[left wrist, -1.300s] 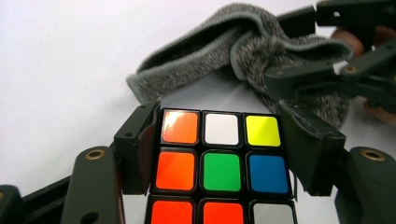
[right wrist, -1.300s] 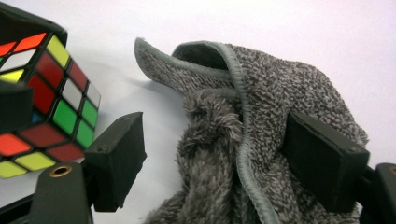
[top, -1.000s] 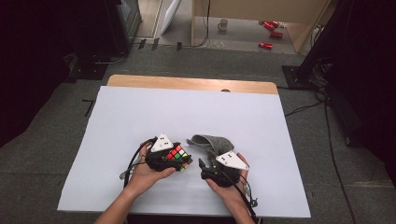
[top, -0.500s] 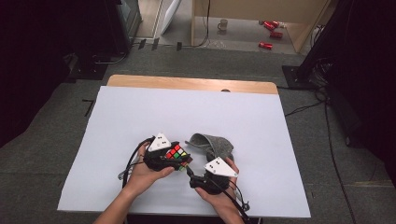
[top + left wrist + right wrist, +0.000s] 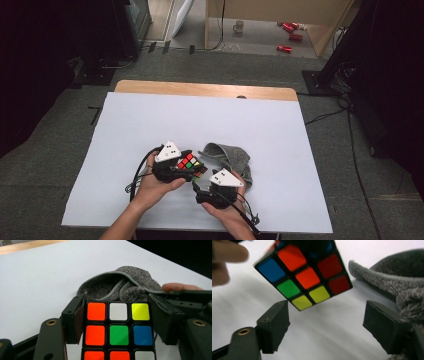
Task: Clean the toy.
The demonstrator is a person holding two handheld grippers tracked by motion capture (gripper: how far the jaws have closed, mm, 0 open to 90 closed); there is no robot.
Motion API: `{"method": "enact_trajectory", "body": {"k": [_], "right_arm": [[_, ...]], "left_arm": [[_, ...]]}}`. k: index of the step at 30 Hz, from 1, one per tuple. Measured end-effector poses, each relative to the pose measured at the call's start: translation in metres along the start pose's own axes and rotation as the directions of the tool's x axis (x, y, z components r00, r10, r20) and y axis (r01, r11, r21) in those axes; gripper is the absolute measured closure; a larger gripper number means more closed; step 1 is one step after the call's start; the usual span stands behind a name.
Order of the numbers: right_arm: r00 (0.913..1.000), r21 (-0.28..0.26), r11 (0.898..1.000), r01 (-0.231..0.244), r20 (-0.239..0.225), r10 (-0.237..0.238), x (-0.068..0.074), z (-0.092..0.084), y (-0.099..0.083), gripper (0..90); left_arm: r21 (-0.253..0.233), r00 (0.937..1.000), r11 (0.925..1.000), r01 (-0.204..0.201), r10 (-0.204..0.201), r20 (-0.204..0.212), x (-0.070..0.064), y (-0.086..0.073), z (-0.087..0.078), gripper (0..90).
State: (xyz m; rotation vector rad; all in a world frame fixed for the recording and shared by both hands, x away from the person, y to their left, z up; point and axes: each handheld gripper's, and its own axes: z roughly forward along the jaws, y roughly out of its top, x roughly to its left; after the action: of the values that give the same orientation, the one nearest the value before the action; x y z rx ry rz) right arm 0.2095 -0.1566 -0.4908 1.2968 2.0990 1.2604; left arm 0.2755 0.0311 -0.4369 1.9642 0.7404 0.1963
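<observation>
1. Right gripper — nearest the table's front edge, in the person's right hand. Jaws apart, nothing between the pads; they have just been closing a little, still on air. Vs. the pics from 1 s and 0.5 s ago, this hand has slid in from the right, toward the cube, and now sits just below and beside it. In the right gripper view the cube's lower corner hangs just above the gap between the jaws, not yet inside it.

2. Left gripper — beside item 1, in the left hand. Jaws clamped on the cube's 2 opposite sides (left gripper view: pads flat against the outer columns). No visible shift vs. 1 s ago; grip unchanged.

3. Puzzle cube — 3x3 stickers, scrambled; held off the sheet in the left jaws, near the front middle of the table. Top face in the left gripper view reads orange/white/yellow in the far row.

4. Grey knit cloth — crumpled, fleecy inside, on the sheet just behind and to the right of the cube, apart from it.

5. White sheet — covers the table; wooden rim shows at the far edge.

Judgement: approach of the 2nd gripper prob. sets up a 2-handed grip or layer turn; next needs the right jaws brought up around the free layer before closing.
</observation>
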Motion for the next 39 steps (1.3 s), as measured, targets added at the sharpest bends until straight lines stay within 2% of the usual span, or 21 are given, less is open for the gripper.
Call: {"method": "enact_trajectory", "body": {"k": [5,6,7,8,14,19,21,28,39], "right_arm": [[0.9998,0.010,1.000,0.021,-0.004,-0.021,0.003,0.002,0.000,31.8],[0.9996,-0.001,1.000,0.028,-0.001,-0.028,0.004,0.002,-0.001,37.5],[0.9996,-0.001,1.000,0.028,-0.001,-0.028,0.004,0.002,-0.001,37.5],[0.9995,-0.011,0.999,0.030,-0.012,-0.030,0.004,0.000,-0.001,42.1],[0.9994,-0.046,0.999,0.029,-0.016,-0.030,0.003,-0.003,-0.001,50.8],[0.9986,-0.058,0.997,0.051,-0.014,-0.052,0.004,-0.005,-0.002,51.7],[0.9964,-0.068,0.994,0.084,-0.008,-0.085,0.006,-0.006,-0.002,51.5],[0.9895,-0.082,0.986,0.144,0.012,-0.144,0.005,-0.008,-0.001,51.3],[0.9913,-0.080,0.989,0.121,0.062,-0.116,-0.003,-0.010,-0.001,51.5]], "left_arm": [[-0.006,0.9999,0.9999,0.008,-0.008,0.008,0.000,0.001,-0.001,35.0],[-0.012,0.9999,0.9999,0.009,-0.008,0.011,-0.001,0.001,-0.002,35.0],[-0.012,0.9999,0.9999,0.009,-0.008,0.011,-0.001,0.001,-0.002,35.0],[-0.021,0.9999,0.9997,0.009,-0.009,0.012,-0.001,0.002,-0.002,35.0],[-0.031,0.9995,0.9994,0.015,-0.014,0.028,-0.001,0.002,-0.004,35.1],[-0.029,0.9988,0.9993,0.024,-0.023,0.043,0.000,0.002,-0.006,35.1],[-0.034,0.9983,0.9989,0.032,-0.030,0.049,0.001,0.002,-0.007,35.1],[-0.046,0.9961,0.9976,0.052,-0.048,0.074,0.003,0.001,-0.009,35.1],[-0.054,0.9948,0.9968,0.059,-0.054,0.087,0.005,0.000,-0.011,35.1]]}}
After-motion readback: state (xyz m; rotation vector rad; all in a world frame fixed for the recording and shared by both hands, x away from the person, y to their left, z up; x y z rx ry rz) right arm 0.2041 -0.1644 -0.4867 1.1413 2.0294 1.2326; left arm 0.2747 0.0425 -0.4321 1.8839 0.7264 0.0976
